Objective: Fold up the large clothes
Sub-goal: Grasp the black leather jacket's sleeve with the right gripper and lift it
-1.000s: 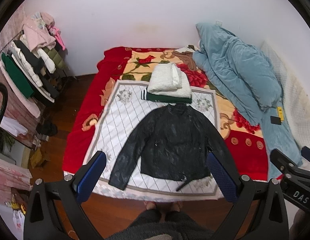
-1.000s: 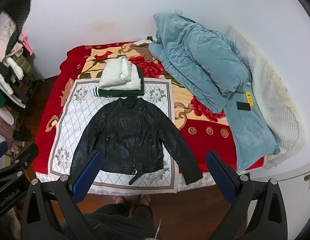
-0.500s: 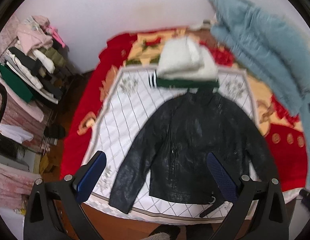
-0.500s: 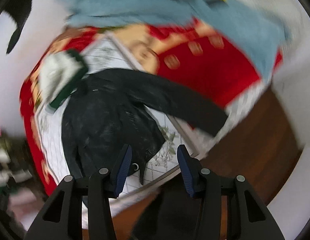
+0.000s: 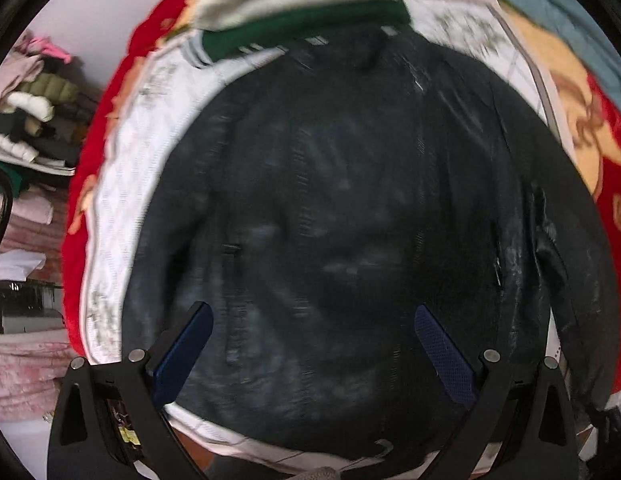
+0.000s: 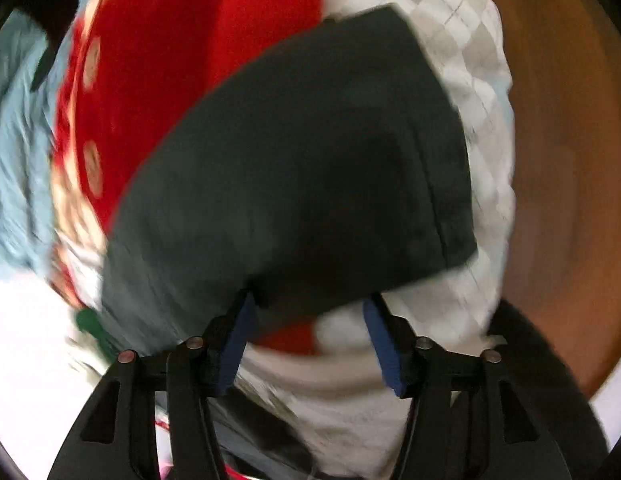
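Black leather jacket (image 5: pixel 342 208): flat, front up, on white quilted mat (image 5: pixel 122 184) over red blanket (image 5: pixel 614 184); collar pointing away, hem nearest.

Sleeve (image 6: pixel 294 168): blurred, cuff toward mat edge.

Left gripper (image 5: pixel 314 356): jaws wide, empty.

Right gripper (image 6: pixel 310 340): jaws apart, empty.

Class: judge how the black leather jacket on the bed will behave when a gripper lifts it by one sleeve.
The black leather jacket lies flat and creased, so it probably drapes limply. Its sheen suggests a slippery surface. Its sleeve looks thick, likely heavy.
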Demonstrator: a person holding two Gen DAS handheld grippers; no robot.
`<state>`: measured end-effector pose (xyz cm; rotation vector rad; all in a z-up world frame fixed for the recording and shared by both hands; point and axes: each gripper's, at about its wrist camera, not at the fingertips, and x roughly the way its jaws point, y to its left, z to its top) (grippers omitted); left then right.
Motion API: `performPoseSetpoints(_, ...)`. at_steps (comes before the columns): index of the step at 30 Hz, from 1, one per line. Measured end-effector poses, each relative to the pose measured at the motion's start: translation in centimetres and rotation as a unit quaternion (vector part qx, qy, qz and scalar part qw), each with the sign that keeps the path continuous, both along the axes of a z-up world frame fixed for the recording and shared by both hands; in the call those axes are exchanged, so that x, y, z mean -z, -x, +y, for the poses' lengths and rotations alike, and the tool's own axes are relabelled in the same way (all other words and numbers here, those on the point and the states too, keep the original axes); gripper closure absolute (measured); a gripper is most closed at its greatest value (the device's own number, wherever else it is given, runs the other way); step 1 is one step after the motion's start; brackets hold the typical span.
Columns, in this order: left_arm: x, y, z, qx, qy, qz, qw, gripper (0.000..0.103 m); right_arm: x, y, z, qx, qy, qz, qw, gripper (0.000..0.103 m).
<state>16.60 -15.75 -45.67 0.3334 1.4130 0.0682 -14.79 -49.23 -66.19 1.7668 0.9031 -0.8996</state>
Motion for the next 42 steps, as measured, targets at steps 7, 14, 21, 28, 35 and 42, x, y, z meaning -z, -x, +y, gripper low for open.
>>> performPoseSetpoints(7,3.0,0.8,-6.6,0.056,0.028,0.015,0.9979,0.000,-2.5,0.8,-1.2,0.022,0.136,-0.042,0.990,0.087)
performPoseSetpoints(14,5.2,1.6,-10.5,0.073,0.036,0.035,0.9961,0.000,1.1,-0.3,-0.5,0.051,0.125,-0.079,0.988,0.066)
performPoseSetpoints(21,5.1,1.8,-12.2,0.093,0.039,0.019,0.9947,0.000,-4.3,-1.8,-1.6,0.048,0.181,-0.125,0.974,0.078)
performPoseSetpoints(28,5.3,2.1,-12.9,0.096,0.042,0.020,0.9943,0.000,-0.2,-1.0,-2.5,0.059,0.132,-0.138,0.980,0.056)
performPoseSetpoints(35,5.8,2.8,-13.0,0.096,0.040,0.027,0.9942,0.000,-1.4,-0.6,-0.7,0.056,0.132,-0.112,0.983,0.046)
performPoseSetpoints(42,6.3,3.1,-12.8,0.098,0.035,0.031,0.9941,0.000,0.0,-0.6,-1.1,0.069,0.115,-0.092,0.987,0.047)
